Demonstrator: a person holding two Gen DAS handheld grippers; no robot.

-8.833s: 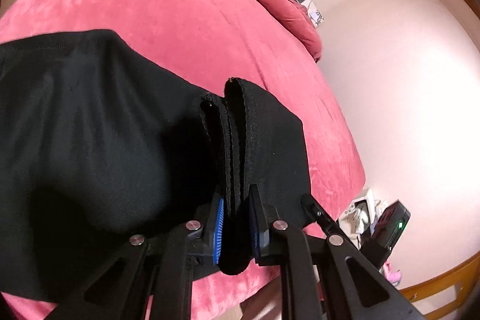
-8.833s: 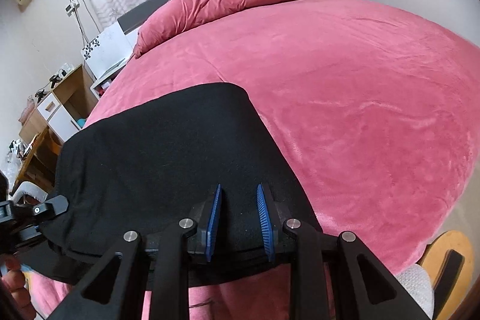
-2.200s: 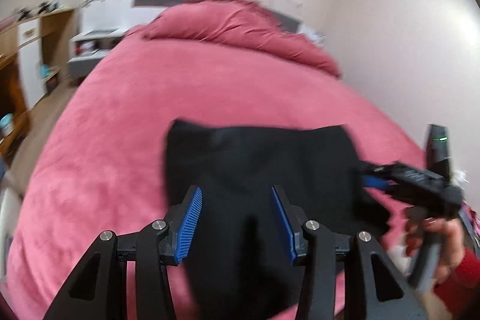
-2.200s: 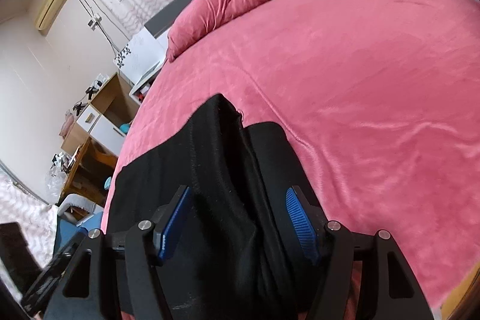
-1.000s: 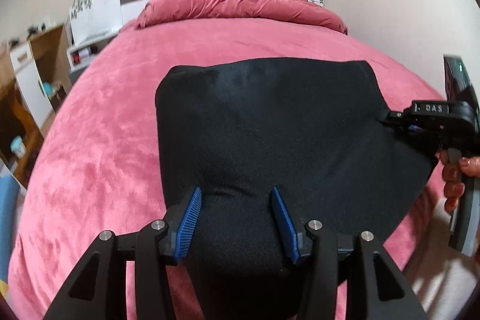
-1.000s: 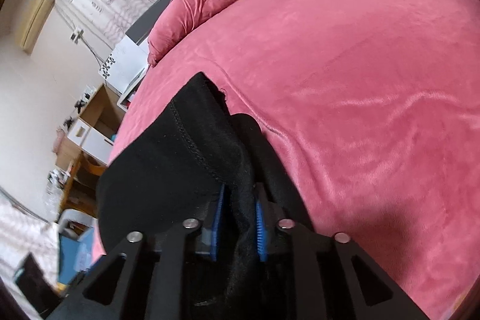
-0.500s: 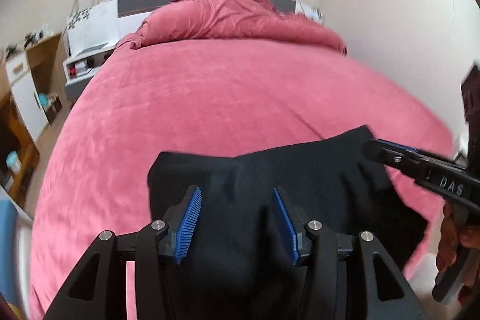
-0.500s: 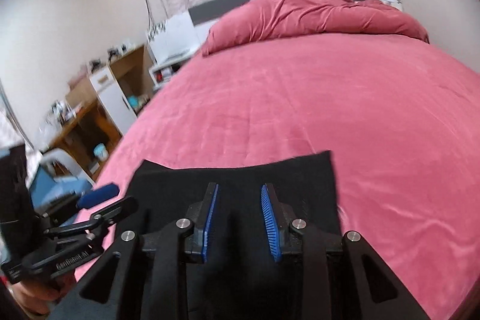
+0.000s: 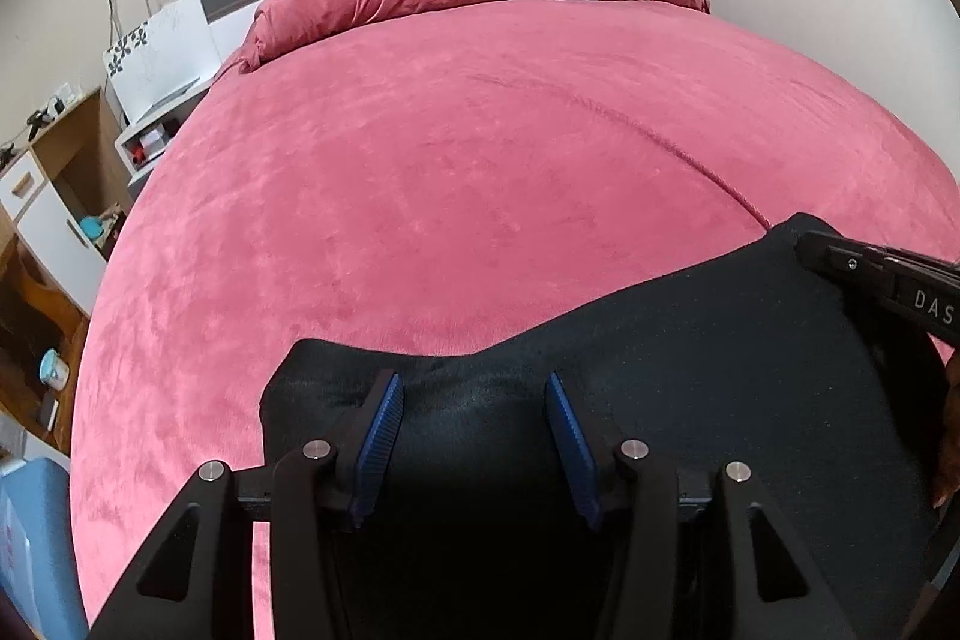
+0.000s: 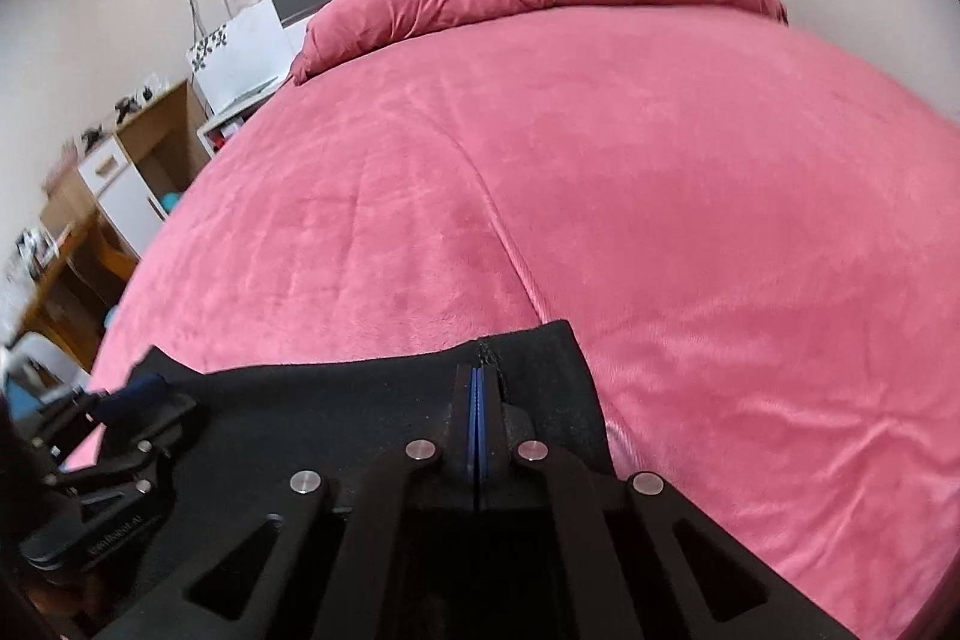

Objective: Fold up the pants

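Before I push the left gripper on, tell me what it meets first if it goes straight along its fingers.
Most likely the black pants: the left gripper points down at the cloth, its open fingers straddling it. Beyond the far edge lies only the pink bedspread. Depth is unclear, so contact may come at once.

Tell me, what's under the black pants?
The pink bedspread lies under the black pants and shows all around their far edge. Whatever is beneath the middle of the pants is covered by the fabric.

Right claw (image 10: 478, 400) clamped shut over folded black pants (image 10: 336, 400) on pink bed (image 10: 660, 196), left claw (image 10: 129, 397) at their far corner.
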